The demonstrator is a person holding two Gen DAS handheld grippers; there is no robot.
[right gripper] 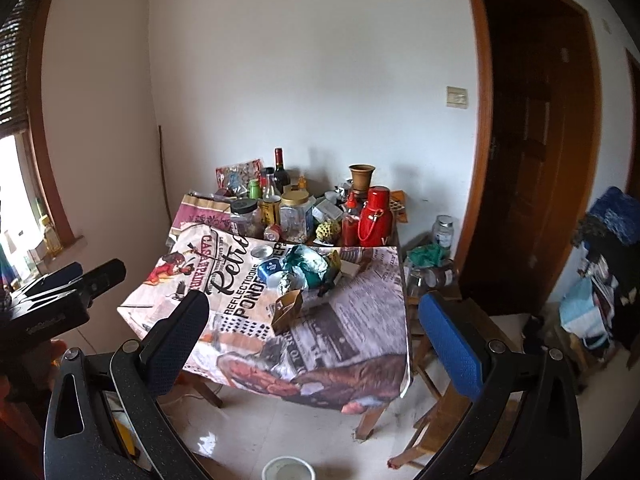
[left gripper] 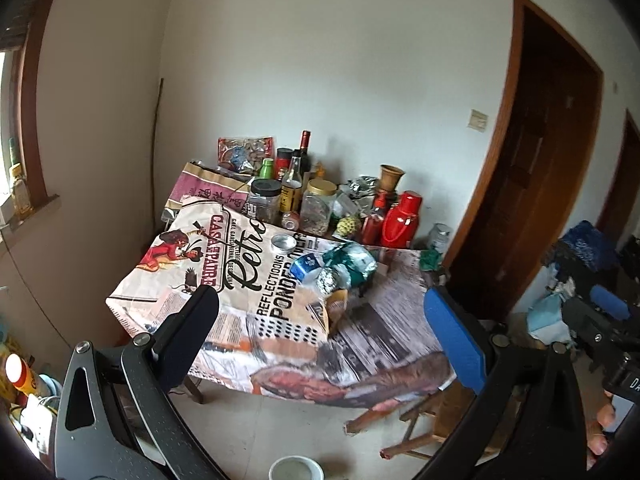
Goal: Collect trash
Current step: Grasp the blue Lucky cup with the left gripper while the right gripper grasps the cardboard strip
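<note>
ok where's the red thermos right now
The red thermos stands at the table's far right end, just right of a red sauce bottle and in front of a brown vase.

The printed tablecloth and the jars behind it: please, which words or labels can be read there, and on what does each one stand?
"Retro": newspaper-print tablecloth, large black script.
"CASA DE PADRE": same cloth, red letters beside the red cartoon figure; middle letters unclear.
"REFLECTIONS": same cloth, black capitals.
"PONDE...": same cloth, the rest hidden by the crumpled green and silver wrappers.
Labels on the gold-lidded clear jar, the dark wine bottle and the pink sack: too small or blurred.

"Retro", "REFLECTIONS", "CASA PADRE" — printed tablecloth [left gripper: 240, 300]
</note>
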